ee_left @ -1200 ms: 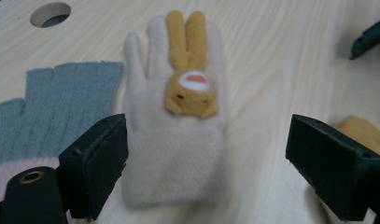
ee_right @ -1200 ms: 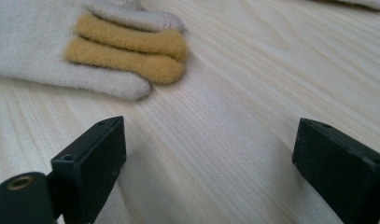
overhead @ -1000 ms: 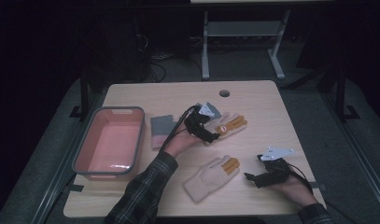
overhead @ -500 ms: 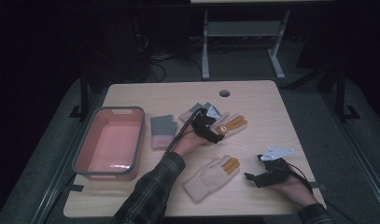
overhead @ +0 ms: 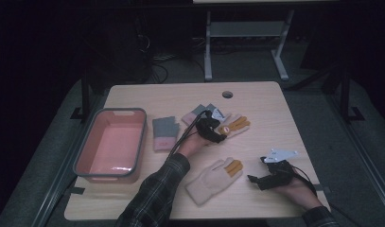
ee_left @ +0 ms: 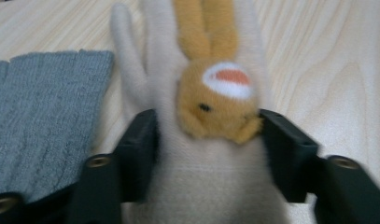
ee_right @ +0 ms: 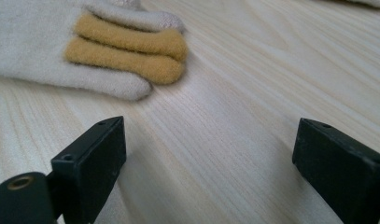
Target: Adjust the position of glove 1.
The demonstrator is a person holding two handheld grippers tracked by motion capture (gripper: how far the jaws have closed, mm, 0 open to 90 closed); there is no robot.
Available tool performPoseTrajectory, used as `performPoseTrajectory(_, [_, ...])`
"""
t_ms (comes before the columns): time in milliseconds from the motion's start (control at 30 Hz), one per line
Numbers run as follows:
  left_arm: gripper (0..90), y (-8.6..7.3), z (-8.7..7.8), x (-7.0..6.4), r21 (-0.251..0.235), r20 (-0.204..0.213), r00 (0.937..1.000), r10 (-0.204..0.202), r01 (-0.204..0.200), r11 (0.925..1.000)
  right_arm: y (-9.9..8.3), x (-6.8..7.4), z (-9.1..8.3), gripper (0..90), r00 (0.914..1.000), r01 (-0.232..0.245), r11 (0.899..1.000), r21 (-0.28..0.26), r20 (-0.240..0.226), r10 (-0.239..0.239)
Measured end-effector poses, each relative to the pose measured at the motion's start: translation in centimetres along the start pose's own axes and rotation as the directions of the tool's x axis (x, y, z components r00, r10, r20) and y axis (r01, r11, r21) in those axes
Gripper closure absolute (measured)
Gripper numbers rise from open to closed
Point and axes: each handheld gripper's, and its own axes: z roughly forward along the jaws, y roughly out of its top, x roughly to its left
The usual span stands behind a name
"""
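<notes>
Wooden table point(overhead: 275, 113) — pink bin point(overhead: 110, 144), grey sock point(overhead: 164, 133), two cream gloves point(overhead: 214, 178).

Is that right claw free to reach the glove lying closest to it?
Probably yes: the right claw is open, and bare table lies between it and the near glove, with nothing between.

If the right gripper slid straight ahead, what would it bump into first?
Probably the near glove. The right gripper is open with bare table between its jaws, and the glove's orange fingers lie ahead, a little to the left. Going dead straight it might just slip past the fingertips; depth is hard to judge.
</notes>
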Motion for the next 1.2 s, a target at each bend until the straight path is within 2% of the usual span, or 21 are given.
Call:
performPoseTrajectory(100, [64.4,0.0,-0.2,0.1,-0.002,0.006,1.0000,0.006,-0.006,1.0000,0.0,0.0,0.0,9.6,1.0000,0.000,1.000,0.000,0.000,0.000])
performPoseTrajectory(133, [69.0,0.0,-0.2,0.2,-0.003,0.009,1.0000,0.001,-0.001,1.0000,0.0,0.0,0.0,9.6,1.0000,0.000,1.000,0.000,0.000,0.000])
performPoseTrajectory(200, [72.7,0.0,-0.2,0.3,0.000,0.011,0.9999,-0.008,0.008,1.0000,0.0,0.0,0.0,9.6,1.0000,0.000,1.000,0.000,0.000,0.000])
performPoseTrajectory(300, [75.0,0.1,-0.4,0.4,0.000,0.009,0.9998,-0.020,0.020,0.9998,0.0,0.0,0.0,9.6,1.0000,0.000,1.000,0.000,0.000,0.000])
performPoseTrajectory(433, [76.3,0.1,-0.9,0.7,-0.009,0.029,0.9981,-0.054,0.054,0.9985,0.0,0.0,0.0,9.6,1.0000,0.000,1.000,0.000,0.000,0.000])
performPoseTrajectory(467, [76.3,0.2,-1.0,0.6,-0.021,0.036,0.9963,-0.077,0.078,0.9967,0.0,0.0,0.0,9.6,1.0000,0.000,1.000,0.000,0.001,0.000])
performPoseTrajectory(633, [76.5,0.5,-2.1,0.6,-0.037,0.067,0.9914,-0.113,0.115,0.9926,0.0,0.0,0.0,9.6,1.0000,0.001,1.000,0.000,0.000,-0.001])
performPoseTrajectory(800, [76.6,0.9,-3.3,0.4,-0.033,0.086,0.9884,-0.126,0.129,0.9911,0.0,0.0,0.0,9.6,1.0000,0.002,1.000,0.001,0.001,-0.002])
performPoseTrajectory(900, [76.7,1.1,-4.1,0.1,-0.036,0.095,0.9841,-0.150,0.154,0.9874,0.0,0.0,0.0,9.6,1.0000,0.001,1.000,0.001,0.001,-0.001])
performPoseTrajectory(1033, [76.7,1.2,-5.2,-0.5,-0.038,0.101,0.9829,-0.154,0.158,0.9866,0.0,0.0,0.0,9.6,1.0000,-0.001,1.000,0.002,0.000,0.001])
performPoseTrajectory(1067, [76.7,1.2,-5.5,-0.6,-0.031,0.105,0.9842,-0.143,0.147,0.9887,0.0,0.0,0.0,9.6,1.0000,0.001,1.000,0.002,0.000,-0.001])
performPoseTrajectory(1200, [76.7,1.1,-6.6,-1.4,-0.034,0.112,0.9821,-0.152,0.156,0.9872,0.0,0.0,0.0,9.6,1.0000,-0.003,1.000,0.001,-0.001,0.003])
